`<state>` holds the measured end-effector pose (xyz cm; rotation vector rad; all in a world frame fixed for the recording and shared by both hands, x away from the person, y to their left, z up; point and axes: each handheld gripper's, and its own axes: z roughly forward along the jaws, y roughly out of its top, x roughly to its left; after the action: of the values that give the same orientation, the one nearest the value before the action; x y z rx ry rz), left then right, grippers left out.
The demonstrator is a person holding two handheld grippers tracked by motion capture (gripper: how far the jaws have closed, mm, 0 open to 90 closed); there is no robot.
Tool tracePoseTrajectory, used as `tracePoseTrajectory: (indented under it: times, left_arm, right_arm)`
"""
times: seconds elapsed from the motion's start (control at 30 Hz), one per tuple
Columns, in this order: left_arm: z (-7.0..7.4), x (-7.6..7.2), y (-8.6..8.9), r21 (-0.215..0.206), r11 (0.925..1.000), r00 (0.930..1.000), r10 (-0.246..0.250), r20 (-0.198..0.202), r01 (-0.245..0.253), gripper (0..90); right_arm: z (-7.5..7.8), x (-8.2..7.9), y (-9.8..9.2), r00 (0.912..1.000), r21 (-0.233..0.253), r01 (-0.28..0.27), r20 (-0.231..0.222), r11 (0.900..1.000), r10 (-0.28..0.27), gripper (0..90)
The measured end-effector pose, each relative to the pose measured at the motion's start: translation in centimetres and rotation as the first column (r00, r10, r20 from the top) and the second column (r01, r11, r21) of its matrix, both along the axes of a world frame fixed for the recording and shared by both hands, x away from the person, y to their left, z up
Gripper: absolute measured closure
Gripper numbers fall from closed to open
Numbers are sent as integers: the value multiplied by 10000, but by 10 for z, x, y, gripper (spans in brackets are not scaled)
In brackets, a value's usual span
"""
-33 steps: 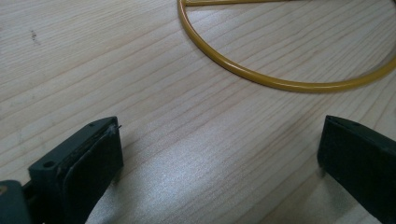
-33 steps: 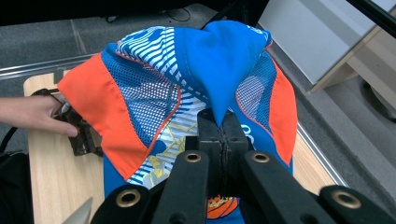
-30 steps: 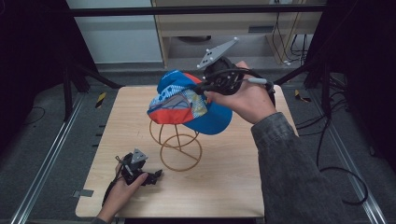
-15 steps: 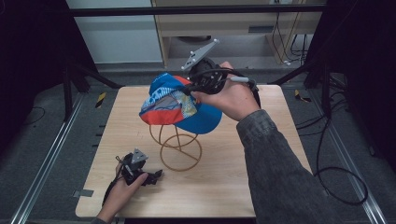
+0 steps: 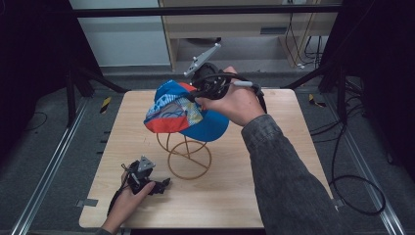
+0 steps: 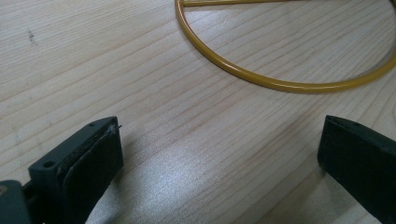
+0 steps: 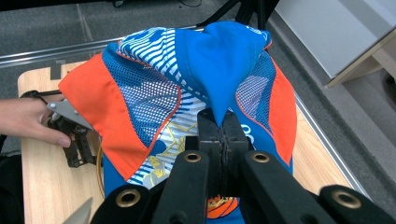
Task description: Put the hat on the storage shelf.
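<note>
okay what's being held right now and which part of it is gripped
The right gripper is shut on the cap, pinching a fold of blue fabric at its crown. The left gripper is open and holds nothing, resting on the table.

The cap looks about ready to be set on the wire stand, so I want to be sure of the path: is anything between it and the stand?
Nothing visible is. The cap, pinched in the right gripper, hangs just over the top of the wire stand. The left gripper rests open on the table beside the stand's base ring, off the path.

Dim, dark-edged high view; soft glare on the table (image 6: 196, 177) wood; near jaws slightly blurred.
</note>
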<state>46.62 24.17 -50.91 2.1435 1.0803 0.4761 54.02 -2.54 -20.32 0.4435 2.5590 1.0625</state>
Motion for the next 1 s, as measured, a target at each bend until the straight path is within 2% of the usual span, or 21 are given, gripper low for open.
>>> tracePoseTrajectory:
  times: [1.0]
  left_arm:
    - [0,-1,-1,2,10000,10000,17,-6,-17,0]
  right_arm:
    - [-23,5,32,9987,-405,-365,-365,9985,350,897]
